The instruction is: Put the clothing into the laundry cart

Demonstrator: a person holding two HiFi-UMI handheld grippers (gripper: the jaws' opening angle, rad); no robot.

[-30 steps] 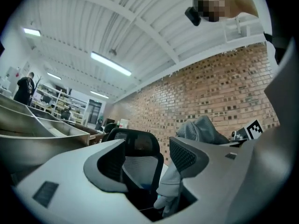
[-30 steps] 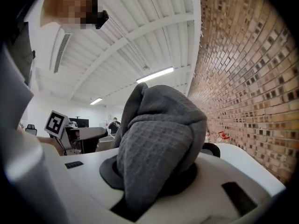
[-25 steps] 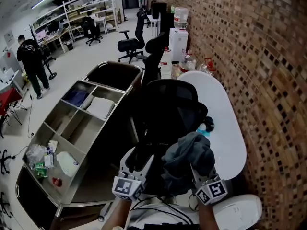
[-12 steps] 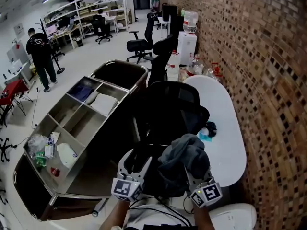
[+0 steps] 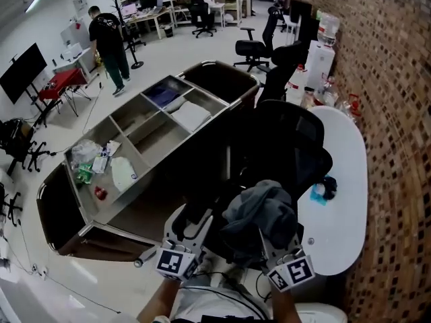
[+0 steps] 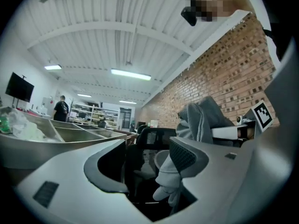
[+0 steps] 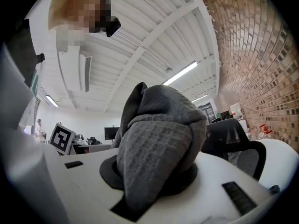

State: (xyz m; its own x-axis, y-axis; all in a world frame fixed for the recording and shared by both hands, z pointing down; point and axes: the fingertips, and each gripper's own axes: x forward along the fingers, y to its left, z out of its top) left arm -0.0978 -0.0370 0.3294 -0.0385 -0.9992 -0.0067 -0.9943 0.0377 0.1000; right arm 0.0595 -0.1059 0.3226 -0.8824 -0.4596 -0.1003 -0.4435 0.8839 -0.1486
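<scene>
Right gripper (image 7: 154, 183): my jaws are clamped on the grey garment (image 7: 159, 134), which bunches above them. Left gripper (image 6: 148, 160): jaws apart, garment hanging just beside one jaw.

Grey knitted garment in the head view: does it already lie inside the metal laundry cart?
No, the grey knitted garment is clamped in the right tool, and the metal laundry cart stands apart to its left.

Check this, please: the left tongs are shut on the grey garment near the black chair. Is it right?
Not the left: the right tongs are shut on the grey garment near the black chair, as the right gripper view shows. The left tongs stand open.
</scene>
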